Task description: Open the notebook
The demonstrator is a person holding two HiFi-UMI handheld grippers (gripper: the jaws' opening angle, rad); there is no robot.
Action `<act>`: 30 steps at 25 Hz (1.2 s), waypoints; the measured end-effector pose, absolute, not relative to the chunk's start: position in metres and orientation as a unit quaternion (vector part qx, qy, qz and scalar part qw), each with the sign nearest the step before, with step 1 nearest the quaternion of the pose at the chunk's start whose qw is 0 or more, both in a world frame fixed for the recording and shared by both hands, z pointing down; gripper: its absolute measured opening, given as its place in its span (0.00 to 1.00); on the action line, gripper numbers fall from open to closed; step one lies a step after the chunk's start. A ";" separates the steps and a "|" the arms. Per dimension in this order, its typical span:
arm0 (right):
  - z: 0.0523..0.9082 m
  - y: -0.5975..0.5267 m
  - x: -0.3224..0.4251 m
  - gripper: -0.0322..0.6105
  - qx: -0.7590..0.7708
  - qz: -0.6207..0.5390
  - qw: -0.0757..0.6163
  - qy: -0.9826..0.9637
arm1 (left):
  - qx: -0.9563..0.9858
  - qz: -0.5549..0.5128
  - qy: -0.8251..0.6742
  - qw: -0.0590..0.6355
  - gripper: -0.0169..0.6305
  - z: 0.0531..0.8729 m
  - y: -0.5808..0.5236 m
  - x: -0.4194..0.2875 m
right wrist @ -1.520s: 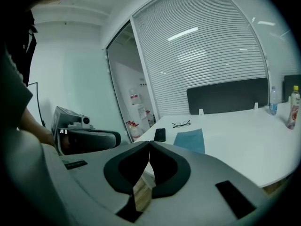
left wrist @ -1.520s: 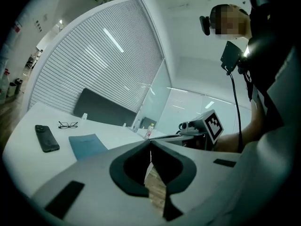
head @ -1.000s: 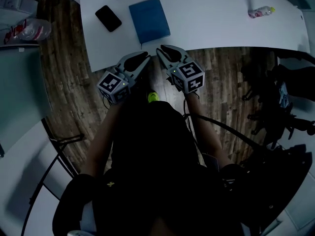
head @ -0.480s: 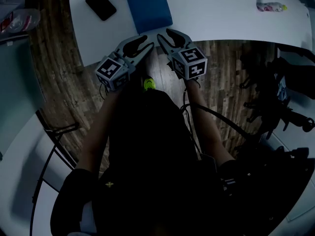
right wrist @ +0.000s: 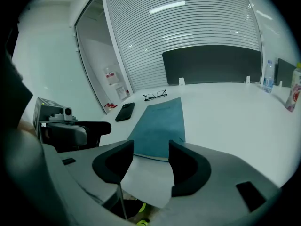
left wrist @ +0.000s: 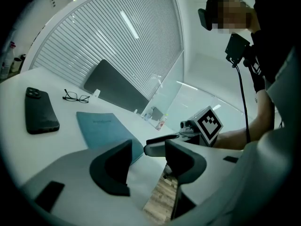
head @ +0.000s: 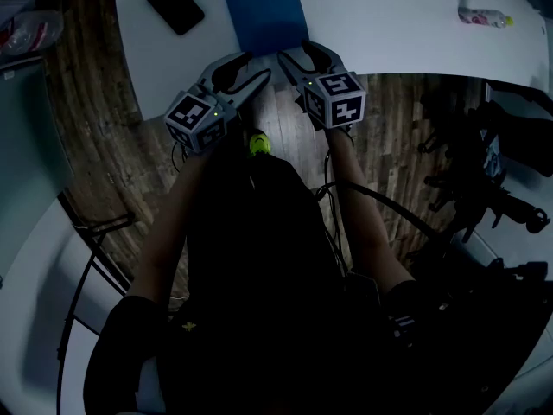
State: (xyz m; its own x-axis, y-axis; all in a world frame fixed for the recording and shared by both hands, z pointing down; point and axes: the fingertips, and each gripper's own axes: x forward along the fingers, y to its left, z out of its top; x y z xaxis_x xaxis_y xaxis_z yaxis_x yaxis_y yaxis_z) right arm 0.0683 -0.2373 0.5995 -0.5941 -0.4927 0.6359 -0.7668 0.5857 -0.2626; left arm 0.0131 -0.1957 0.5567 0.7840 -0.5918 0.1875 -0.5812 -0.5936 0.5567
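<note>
The head view is dim, and its top edge is cutting off the far end of the closed blue notebook (head: 263,11). The notebook is lying flat on the white table (head: 389,33), close to the table's near edge and just right of a black phone (head: 174,5). In the right gripper view, that gripper's right finger (right wrist: 188,166) is hiding part of the notebook's near edge.

The left gripper (head: 244,69) and the right gripper (head: 304,56) are hovering at the table's near edge. Their jaws have just been opening and are standing wide, gripping nothing. The notebook's near end is lying just beyond the fingertips, straight ahead of the right gripper's gap and ahead and slightly left of the left gripper's. Whether any tip is touching it cannot be told.
</note>
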 end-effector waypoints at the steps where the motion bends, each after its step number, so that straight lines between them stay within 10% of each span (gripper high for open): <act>1: 0.602 -0.239 0.070 0.39 0.372 0.267 0.262 -0.850 | 0.892 -0.008 -0.330 0.309 0.34 0.558 -0.198 0.012; 11: 0.623 -0.257 0.087 0.50 0.401 0.282 0.283 -0.825 | 0.883 0.005 -0.341 0.322 0.49 0.573 -0.212 0.014; 30: 0.642 -0.266 0.089 0.41 0.403 0.333 0.274 -0.807 | 0.880 -0.005 -0.342 0.330 0.50 0.575 -0.222 0.005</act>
